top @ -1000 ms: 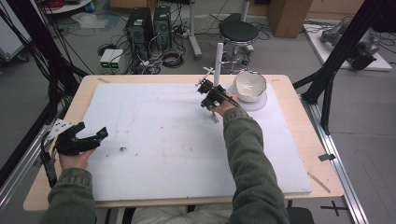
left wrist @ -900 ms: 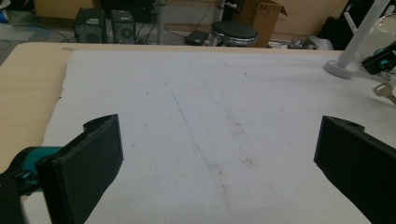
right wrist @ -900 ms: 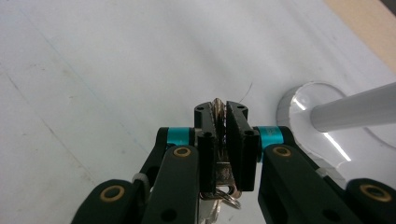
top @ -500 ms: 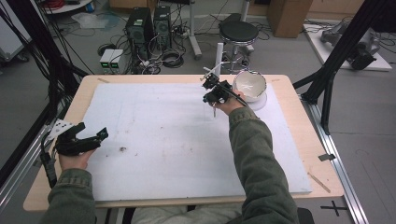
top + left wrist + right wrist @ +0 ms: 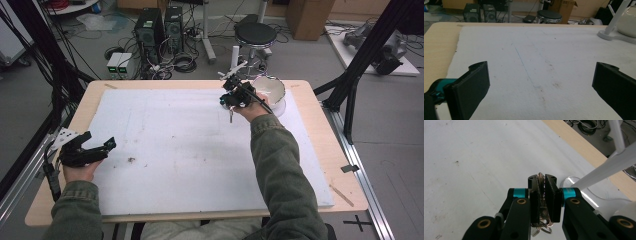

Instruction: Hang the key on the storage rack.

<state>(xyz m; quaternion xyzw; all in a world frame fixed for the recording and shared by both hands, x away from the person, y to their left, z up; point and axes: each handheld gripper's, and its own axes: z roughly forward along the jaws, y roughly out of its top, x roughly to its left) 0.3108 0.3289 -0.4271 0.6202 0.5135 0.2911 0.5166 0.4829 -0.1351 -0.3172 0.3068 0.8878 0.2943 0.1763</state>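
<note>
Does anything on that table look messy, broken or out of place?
Nothing looks broken or spilled. The white mat is scuffed, with small dark specks and a faint blue line drawn on it. The right gripper pinches a bunch of keys, which dangles below its jaws.

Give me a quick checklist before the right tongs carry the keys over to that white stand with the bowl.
1. Grip on keys: ok. The right tongs are shut on the bunch of keys, metal showing between the pads.
2. Keys clear of the white mat: ok. In the high view one key dangles above it.
3. White stand near: ok, its slanted arm is just beside the tongs.
4. Which peg or spot on the stand is free: cannot tell.
5. White bowl out of the way: cannot tell, it sits close behind the hand.
6. Left tongs out of the way: ok, open and at the mat's far left edge.
</note>
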